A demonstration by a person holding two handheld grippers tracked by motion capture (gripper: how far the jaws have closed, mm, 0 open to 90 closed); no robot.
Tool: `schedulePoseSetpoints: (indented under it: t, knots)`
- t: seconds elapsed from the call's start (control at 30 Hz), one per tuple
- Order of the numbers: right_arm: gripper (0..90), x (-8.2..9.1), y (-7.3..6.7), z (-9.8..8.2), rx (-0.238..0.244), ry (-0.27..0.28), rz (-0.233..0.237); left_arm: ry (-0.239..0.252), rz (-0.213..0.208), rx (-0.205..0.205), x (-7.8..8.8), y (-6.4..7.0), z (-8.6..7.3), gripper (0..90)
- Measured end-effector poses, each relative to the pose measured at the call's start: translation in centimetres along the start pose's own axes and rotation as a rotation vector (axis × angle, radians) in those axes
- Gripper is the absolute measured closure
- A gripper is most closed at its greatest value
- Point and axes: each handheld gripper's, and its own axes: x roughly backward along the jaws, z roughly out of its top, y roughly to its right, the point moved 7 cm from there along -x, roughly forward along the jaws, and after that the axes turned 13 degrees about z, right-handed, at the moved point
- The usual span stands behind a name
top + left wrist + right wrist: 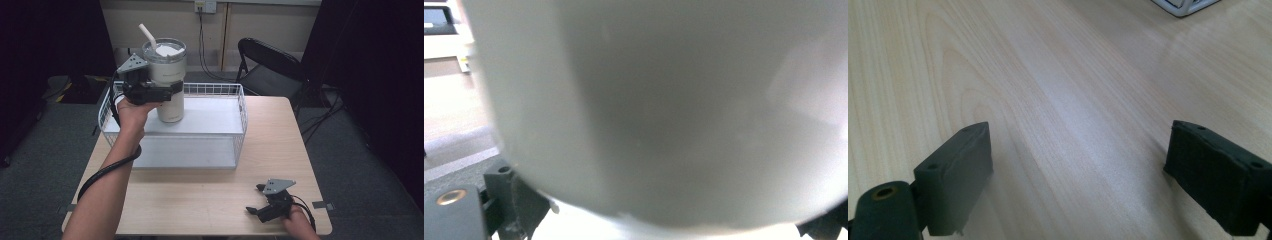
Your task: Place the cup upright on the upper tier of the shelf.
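Observation:
A tall white tumbler (pixel 169 75) with a clear lid and a white straw stands upright over the back left of a white wire basket (pixel 241 107). My left gripper (pixel 172 91) is shut on the tumbler's body from the left side. In the left gripper view the tumbler's wall (pixel 664 110) sits right against the camera, between the jaws. I cannot tell whether its base touches the basket floor. My right gripper (pixel 255 199) rests low over the wooden table (pixel 200 195) at the front right, open, with only bare wood (pixel 1078 125) between its jaws.
The basket takes up the back middle of the table, and a white liner covers its floor. A black folding chair (pixel 270 65) stands behind the table at the right. Cables hang from a wall socket (pixel 205 6). Dark curtains flank both sides.

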Motion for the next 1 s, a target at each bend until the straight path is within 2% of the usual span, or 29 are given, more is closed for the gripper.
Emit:
schedulePoseSetpoints:
  t: [0.33,0.53,0.77,0.9,1.0]
  knots:
    - [10.8,0.0,0.0,0.0,0.001,0.0,0.0,0.009,0.025,0.022,-0.1,-0.6,-0.5,9.1]
    - [10.8,0.0,0.0,0.0,0.001,0.0,0.0,0.011,0.024,-0.017,0.0,-0.2,-0.6,9.1]
    - [10.8,0.0,0.0,0.0,0.001,-0.001,-0.001,0.018,0.024,-0.018,0.4,-0.3,-0.9,9.0]
    - [10.8,0.0,0.0,0.0,0.001,-0.001,-0.001,0.012,0.025,-0.042,0.6,-0.1,-1.0,9.0]
    - [10.8,0.0,0.0,0.0,0.001,-0.001,-0.001,0.01,0.025,-0.044,0.8,-0.2,-1.0,9.1]
